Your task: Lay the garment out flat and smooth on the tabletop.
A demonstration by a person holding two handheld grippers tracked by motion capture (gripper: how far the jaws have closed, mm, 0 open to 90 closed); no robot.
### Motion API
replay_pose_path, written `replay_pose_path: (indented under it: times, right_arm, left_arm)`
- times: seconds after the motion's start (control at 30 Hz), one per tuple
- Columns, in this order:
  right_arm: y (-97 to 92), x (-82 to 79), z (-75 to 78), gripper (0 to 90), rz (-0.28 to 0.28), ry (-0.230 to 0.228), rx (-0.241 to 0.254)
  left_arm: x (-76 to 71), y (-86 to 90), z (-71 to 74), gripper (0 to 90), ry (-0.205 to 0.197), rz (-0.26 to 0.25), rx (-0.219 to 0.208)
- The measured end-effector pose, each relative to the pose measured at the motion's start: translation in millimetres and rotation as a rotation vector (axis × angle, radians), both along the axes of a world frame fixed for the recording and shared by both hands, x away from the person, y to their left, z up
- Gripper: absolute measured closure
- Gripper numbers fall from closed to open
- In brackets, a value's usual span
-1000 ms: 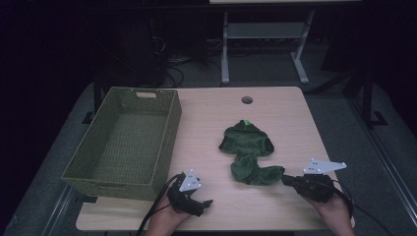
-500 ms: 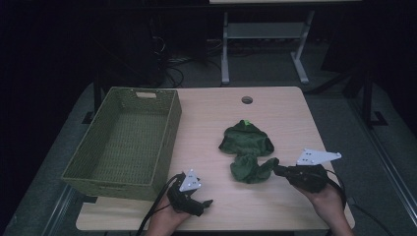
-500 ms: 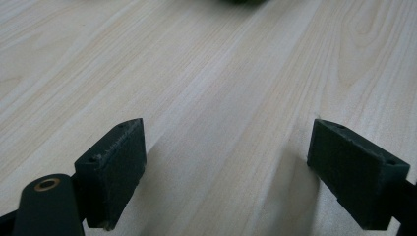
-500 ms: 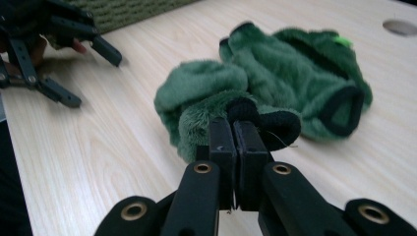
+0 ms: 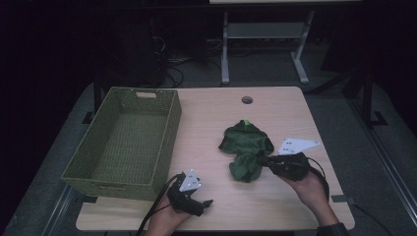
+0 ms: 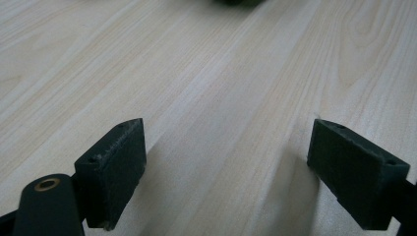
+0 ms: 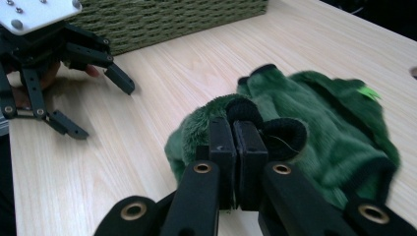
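Pinching only a thin fold near the black cuff, your right gripper (image 7: 235, 162) has its jaws pressed together on the near edge of the green fleece garment (image 5: 245, 147), which otherwise lies bunched on the desk (image 5: 211, 118) to the right of the woven basket (image 5: 123, 140). With so little fabric caught, the fold could slide out as you lift, or the trailing bulk could drag and snag on the basket's rim. Your left gripper (image 5: 189, 199) rests on the desk with its jaws wide apart and nothing between them. The right gripper view shows the pinch itself; the high view is dim there, so the hold seems shallow, but it shows the garment's place beside the basket.
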State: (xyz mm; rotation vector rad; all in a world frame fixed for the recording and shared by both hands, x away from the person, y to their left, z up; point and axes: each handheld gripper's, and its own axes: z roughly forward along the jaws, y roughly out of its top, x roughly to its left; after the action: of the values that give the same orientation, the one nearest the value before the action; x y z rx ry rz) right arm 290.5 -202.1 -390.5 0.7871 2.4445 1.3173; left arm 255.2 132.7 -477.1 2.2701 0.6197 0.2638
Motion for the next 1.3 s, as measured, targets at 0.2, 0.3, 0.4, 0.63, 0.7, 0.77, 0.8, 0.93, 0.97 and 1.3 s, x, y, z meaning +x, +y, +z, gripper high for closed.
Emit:
replay_pose_path:
  times: [0.2, 0.3, 0.4, 0.63, 0.7, 0.77, 0.8, 0.93, 0.97, 1.3]
  right_arm:
    - [15.6, 14.1, -7.1, 86.2, 0.02, 0.023, 0.003]
    - [22.4, 20.9, -11.9, 81.2, 0.019, 0.029, 0.012]
    - [23.6, 23.7, -10.1, 81.2, 0.004, 0.023, 0.022]
    - [16.9, 37.8, -16.9, 89.4, -0.089, 0.044, 0.035]
    - [19.3, 41.0, -23.7, 89.5, -0.086, 0.075, 0.031]
    - [24.2, 43.5, -30.8, 89.7, -0.064, 0.097, 0.026]
    - [27.2, 44.0, -34.7, 89.8, -0.057, 0.103, 0.021]
    - [36.3, 46.1, -47.3, 89.8, -0.035, 0.149, -0.008]
    - [39.6, 47.5, -52.6, 89.9, -0.032, 0.171, -0.018]
    - [46.4, 59.1, -73.2, 90.0, -0.023, 0.268, -0.042]
  left_arm:
    - [0.2, 0.2, 0.1, 14.0, -0.001, -0.003, 0.004]
    - [0.0, -0.1, -0.2, 14.0, -0.001, 0.0, -0.002]
    - [0.0, -0.1, -0.3, 14.0, -0.002, 0.0, -0.003]
    - [0.1, 0.1, -0.1, 14.0, -0.002, -0.003, 0.001]
    - [0.1, 0.1, -0.1, 14.0, -0.002, -0.003, 0.002]
    - [0.0, 0.1, -0.1, 14.0, 0.0, -0.002, 0.001]
    - [-0.1, 0.0, -0.1, 14.0, 0.002, -0.001, 0.0]
    - [-0.2, 0.0, -0.2, 14.0, 0.002, -0.001, -0.001]
    - [-0.2, 0.0, -0.2, 14.1, 0.002, -0.001, -0.001]
    - [0.4, -1.7, -0.4, 13.1, 0.004, 0.004, -0.002]
